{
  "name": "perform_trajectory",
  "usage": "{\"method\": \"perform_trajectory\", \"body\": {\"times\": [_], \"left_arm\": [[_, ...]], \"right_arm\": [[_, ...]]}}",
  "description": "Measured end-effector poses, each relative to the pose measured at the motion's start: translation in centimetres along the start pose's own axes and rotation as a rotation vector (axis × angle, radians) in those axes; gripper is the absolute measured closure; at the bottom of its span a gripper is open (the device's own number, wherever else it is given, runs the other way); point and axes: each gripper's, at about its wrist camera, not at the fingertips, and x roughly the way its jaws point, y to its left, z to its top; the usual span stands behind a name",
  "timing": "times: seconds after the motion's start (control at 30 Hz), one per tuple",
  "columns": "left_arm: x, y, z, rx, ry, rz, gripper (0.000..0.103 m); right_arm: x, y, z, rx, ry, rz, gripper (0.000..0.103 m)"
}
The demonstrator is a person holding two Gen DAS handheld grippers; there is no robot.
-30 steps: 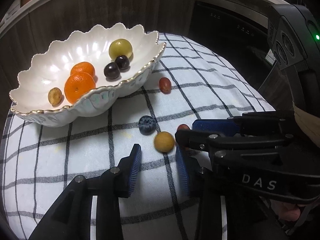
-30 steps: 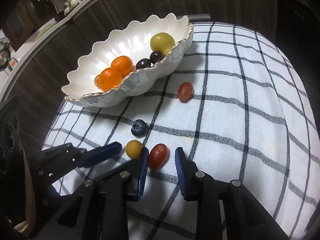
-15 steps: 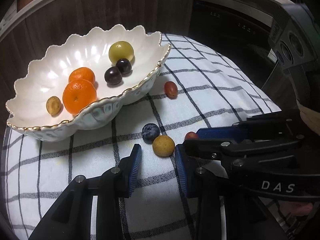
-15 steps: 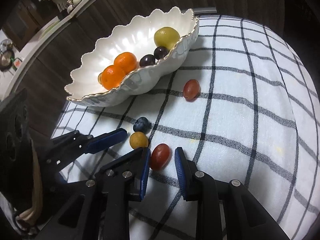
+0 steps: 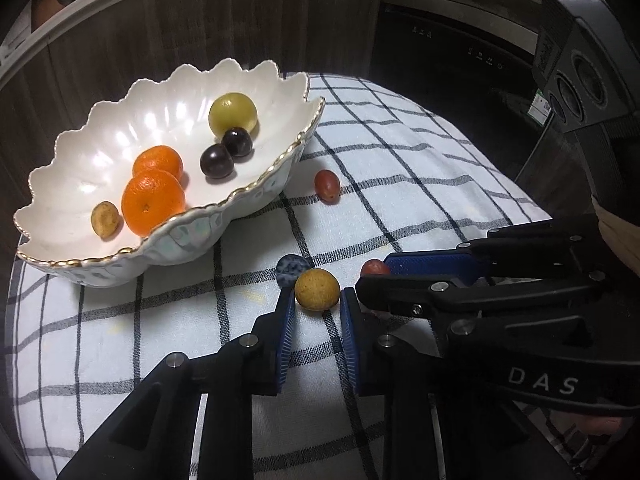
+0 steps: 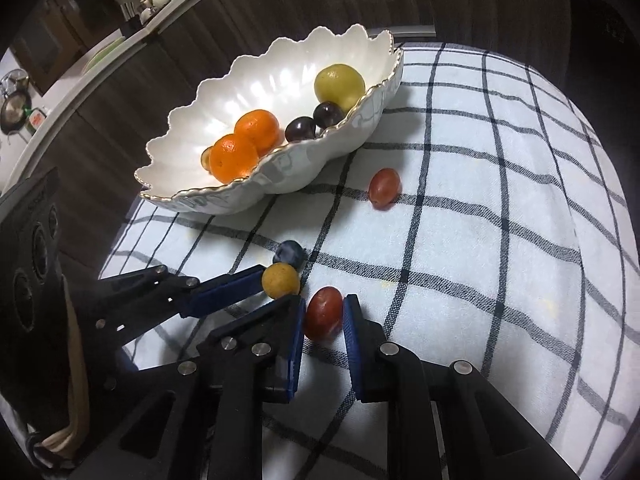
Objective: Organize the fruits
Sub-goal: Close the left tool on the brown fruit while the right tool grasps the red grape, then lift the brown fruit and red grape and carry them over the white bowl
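A white scalloped bowl [image 5: 256, 190] [image 6: 280, 160] holds two mandarins, two dark grapes, a green fruit and a small yellow-brown one. On the checked cloth in front lie a blueberry [image 5: 292, 272] [image 6: 289, 252] and a red grape [image 5: 327, 185] [image 6: 384, 186]. My left gripper [image 5: 317, 300] is closing, its blue pads against both sides of a round yellow fruit [image 5: 317, 289] [image 6: 280, 280]. Right beside it my right gripper [image 6: 323, 308] is closing too, pads pressing a second red grape [image 6: 323, 314] [image 5: 374, 268]. Both fruits rest on the cloth.
The black-and-white checked cloth [image 6: 480, 240] curves away at its right and near edges. Dark wood cabinet fronts [image 5: 200, 20] stand behind the bowl, with a black appliance [image 5: 440, 60] at the back right. The two grippers' fingers nearly touch each other.
The left gripper came forward until the yellow fruit sat between its tips. Both pairs of jaws narrowed, the left onto the yellow fruit and the right onto the red grape.
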Motion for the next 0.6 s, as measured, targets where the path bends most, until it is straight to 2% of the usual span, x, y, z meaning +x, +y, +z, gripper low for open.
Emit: {"method": "perform_trajectory", "body": {"times": [0.6], "left_arm": [[-5.7,0.2,0.3,-0.027,-0.088,0.040,0.080]], "right_arm": [[-4.7,2.3,0.2,-0.038,-0.086,-0.022,0.082]]}}
